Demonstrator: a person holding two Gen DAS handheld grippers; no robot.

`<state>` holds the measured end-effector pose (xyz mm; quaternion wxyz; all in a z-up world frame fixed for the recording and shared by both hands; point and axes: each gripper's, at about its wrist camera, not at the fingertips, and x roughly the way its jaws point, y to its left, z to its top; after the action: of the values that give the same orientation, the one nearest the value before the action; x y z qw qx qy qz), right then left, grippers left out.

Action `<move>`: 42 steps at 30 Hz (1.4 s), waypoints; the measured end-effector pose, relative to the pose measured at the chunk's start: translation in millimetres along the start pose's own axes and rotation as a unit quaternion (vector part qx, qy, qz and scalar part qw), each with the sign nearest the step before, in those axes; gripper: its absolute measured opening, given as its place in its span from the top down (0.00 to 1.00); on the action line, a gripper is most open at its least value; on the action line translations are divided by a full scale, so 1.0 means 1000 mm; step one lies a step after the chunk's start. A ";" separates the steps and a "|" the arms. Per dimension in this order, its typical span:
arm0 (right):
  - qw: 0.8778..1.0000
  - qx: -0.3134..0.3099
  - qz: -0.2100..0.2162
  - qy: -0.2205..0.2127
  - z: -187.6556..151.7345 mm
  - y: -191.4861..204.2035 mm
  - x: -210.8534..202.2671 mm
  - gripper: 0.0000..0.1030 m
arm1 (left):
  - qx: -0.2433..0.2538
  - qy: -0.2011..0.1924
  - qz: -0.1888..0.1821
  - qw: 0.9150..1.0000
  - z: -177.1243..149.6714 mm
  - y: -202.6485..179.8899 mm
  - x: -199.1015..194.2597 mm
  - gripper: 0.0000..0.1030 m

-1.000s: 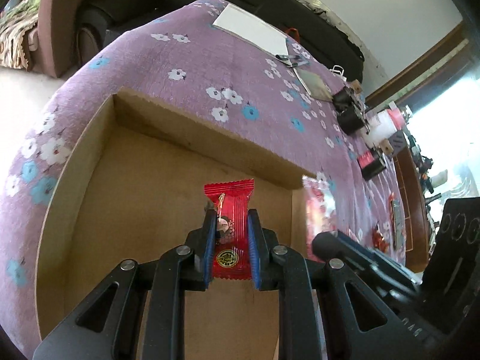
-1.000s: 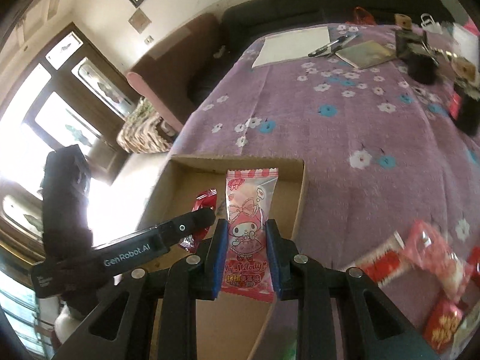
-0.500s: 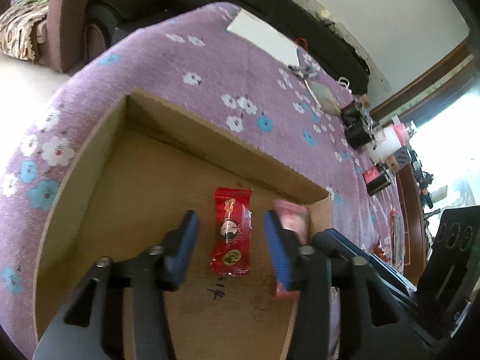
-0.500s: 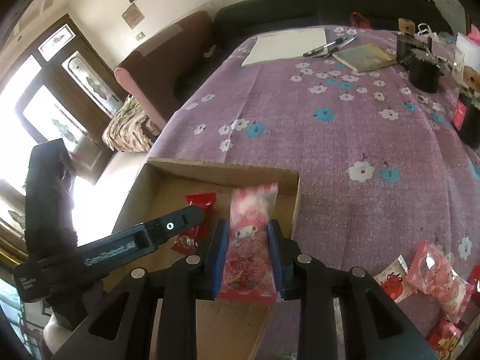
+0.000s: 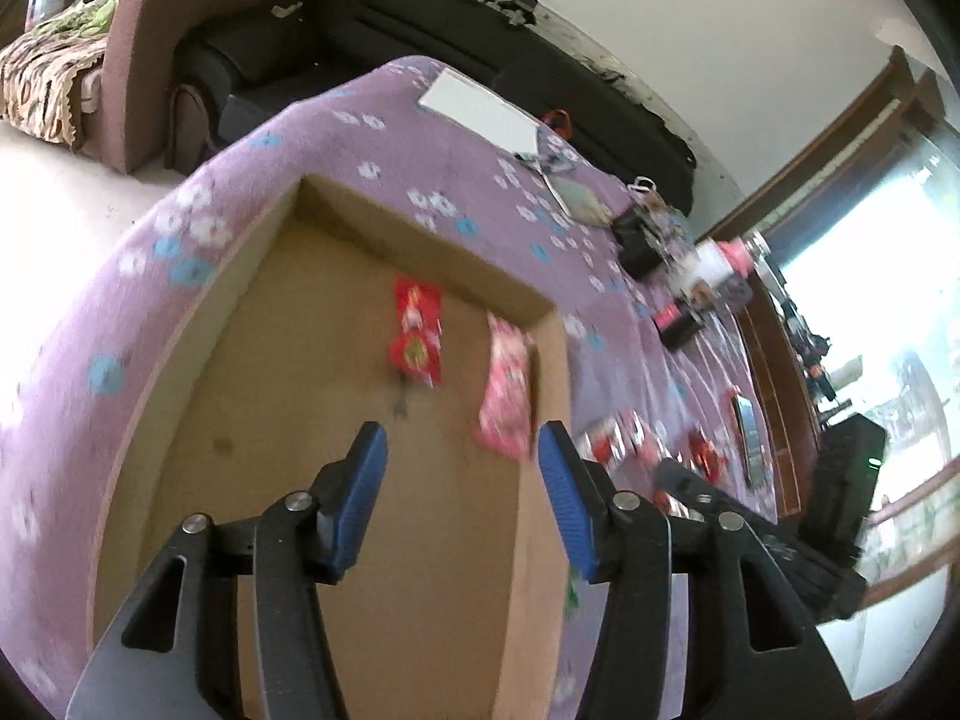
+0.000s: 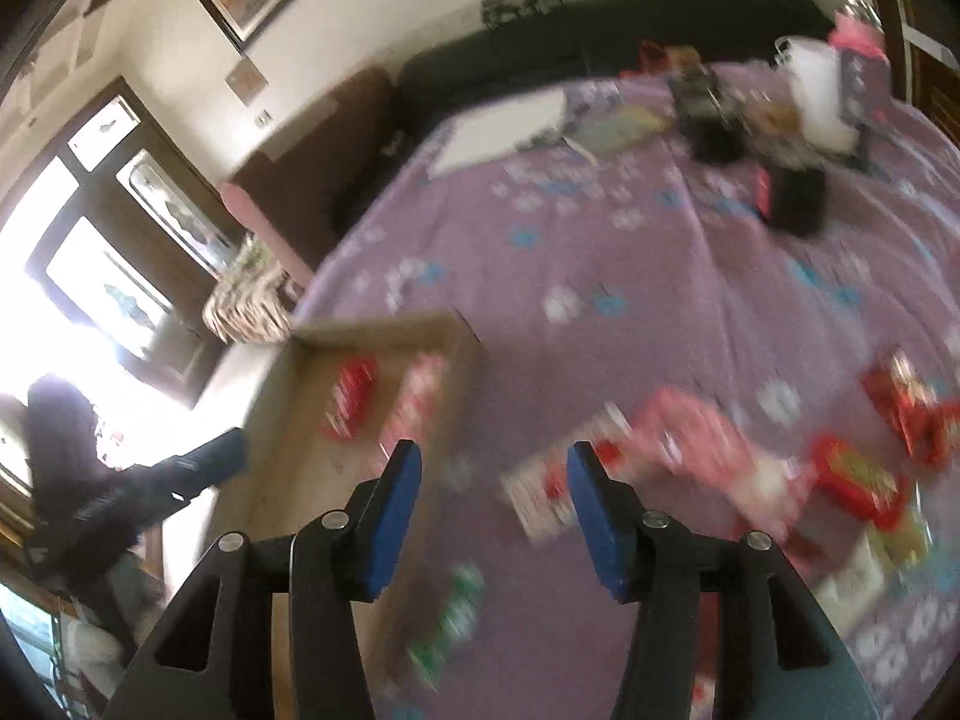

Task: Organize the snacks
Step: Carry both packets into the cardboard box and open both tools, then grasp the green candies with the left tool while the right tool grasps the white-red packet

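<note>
Inside cardboard box [image 5: 384, 228]: red packet [image 5: 416, 333], pink packet [image 5: 505, 396] flat; both grippers' fingers spread, empty.

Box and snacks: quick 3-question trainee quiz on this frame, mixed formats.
1. True or false: the red packet lies inside the box.
2. The pink packet lies nearest which wall of the box in the left wrist view? A) left B) right C) near
3. How many packets are in the box?

Key: 1 true. 2 B. 3 two. Both the left gripper and right gripper are open and empty; their fingers have just been opening.
</note>
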<state>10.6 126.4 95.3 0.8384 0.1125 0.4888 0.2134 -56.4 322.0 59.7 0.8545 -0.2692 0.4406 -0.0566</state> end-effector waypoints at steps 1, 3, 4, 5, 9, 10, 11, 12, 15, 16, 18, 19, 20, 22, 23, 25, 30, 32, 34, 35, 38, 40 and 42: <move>1.000 0.000 0.003 0.008 -0.008 -0.003 0.002 0.48 | 0.000 0.001 -0.001 1.000 -0.008 -0.001 -0.002 0.51; 1.000 -0.003 0.010 0.022 -0.024 -0.003 0.008 0.49 | 0.006 0.001 0.005 1.000 -0.022 -0.005 -0.006 0.51; 1.000 -0.005 0.013 0.026 -0.028 -0.002 0.011 0.49 | 0.011 0.001 0.007 1.000 -0.028 -0.009 -0.008 0.50; 0.999 -0.007 0.018 0.029 -0.033 -0.001 0.013 0.49 | 0.016 0.001 0.008 1.000 -0.034 -0.012 -0.010 0.50; 0.999 -0.018 0.030 0.038 -0.047 0.012 0.026 0.51 | 0.029 0.005 0.005 1.000 -0.051 -0.023 -0.017 0.50; 0.999 -0.023 0.030 0.040 -0.050 0.015 0.029 0.52 | 0.034 0.004 0.008 0.999 -0.053 -0.025 -0.018 0.50; 0.998 -0.027 0.027 0.041 -0.052 0.018 0.030 0.55 | 0.038 0.003 0.012 0.999 -0.055 -0.028 -0.019 0.50; 0.998 -0.034 0.022 0.044 -0.055 0.020 0.033 0.62 | 0.041 0.002 0.015 0.999 -0.056 -0.031 -0.020 0.50; 0.998 -0.051 0.012 0.044 -0.064 0.023 0.034 0.79 | 0.049 0.002 0.013 0.999 -0.059 -0.040 -0.022 0.50; 0.998 -0.051 0.018 0.045 -0.065 0.021 0.032 0.79 | 0.053 0.002 0.012 0.999 -0.061 -0.043 -0.022 0.50; 0.998 -0.044 0.024 0.040 -0.067 0.014 0.024 0.79 | 0.059 0.004 0.012 0.998 -0.063 -0.051 -0.020 0.50; 0.998 -0.042 0.023 0.036 -0.068 0.011 0.019 0.79 | 0.063 0.007 0.011 0.998 -0.065 -0.055 -0.018 0.50; 0.999 -0.039 0.021 0.031 -0.069 0.006 0.012 0.79 | 0.066 0.010 0.009 0.998 -0.067 -0.059 -0.016 0.50; 0.999 -0.034 0.018 0.025 -0.070 -0.001 0.002 0.79 | 0.077 0.017 0.007 0.997 -0.072 -0.069 -0.011 0.50; 0.999 -0.034 0.017 0.022 -0.072 -0.005 -0.005 0.79 | 0.085 0.022 0.005 0.996 -0.075 -0.075 -0.007 0.50; 0.999 -0.030 0.009 0.018 -0.076 -0.015 -0.017 0.79 | 0.099 0.031 0.002 0.995 -0.080 -0.086 0.001 0.51; 0.998 -0.004 0.052 0.035 -0.076 -0.039 -0.020 0.74 | 0.111 0.054 -0.010 0.992 -0.093 -0.106 0.020 0.51; 0.996 0.024 0.082 0.017 -0.075 -0.053 -0.034 0.71 | 0.116 0.058 -0.009 0.992 -0.097 -0.112 0.023 0.51; 0.997 0.037 0.062 -0.013 -0.075 -0.065 -0.054 0.65 | 0.117 0.061 -0.008 0.991 -0.099 -0.114 0.026 0.51; 0.998 0.037 0.042 -0.019 -0.075 -0.068 -0.058 0.62 | 0.117 0.062 -0.007 0.991 -0.099 -0.115 0.028 0.51; 0.999 0.032 -0.002 -0.017 -0.078 -0.074 -0.060 0.62 | 0.112 0.068 -0.011 0.991 -0.100 -0.116 0.033 0.51; 0.999 0.033 -0.019 -0.001 -0.082 -0.073 -0.050 0.62 | 0.109 0.072 -0.015 0.991 -0.101 -0.119 0.036 0.51; 0.999 0.033 -0.026 0.007 -0.085 -0.070 -0.041 0.62 | 0.110 0.075 -0.019 0.991 -0.103 -0.123 0.037 0.51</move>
<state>-63.0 44.2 56.9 0.8363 0.1258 0.5040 0.1757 -97.6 163.0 47.8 0.8421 -0.1768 0.4897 -0.1408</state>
